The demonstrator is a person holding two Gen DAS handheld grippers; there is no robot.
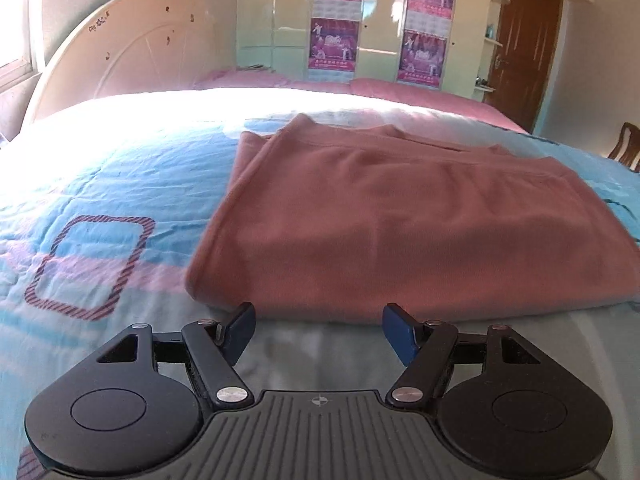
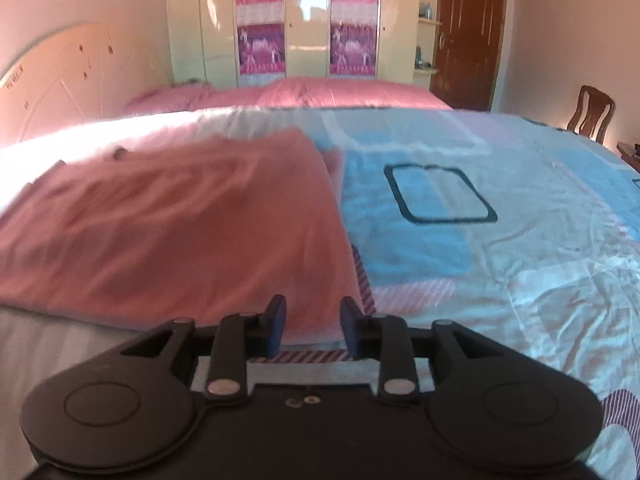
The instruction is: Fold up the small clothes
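Note:
A pink garment [image 1: 400,220] lies folded flat on the bed's light blue patterned quilt [image 1: 100,184]. My left gripper [image 1: 318,320] is open and empty, its blue-padded fingers just short of the garment's near edge. In the right wrist view the same pink garment [image 2: 180,224] fills the left half. My right gripper [image 2: 313,316] is open with a narrower gap, and the garment's near right corner lies between its fingers. I cannot tell if the pads touch the cloth.
A white headboard [image 1: 132,44] stands at the left. A pink blanket [image 2: 304,94] lies along the bed's far side before a cream wardrobe [image 2: 308,20]. A brown door [image 2: 472,32] and a wooden chair [image 2: 592,116] are at the right.

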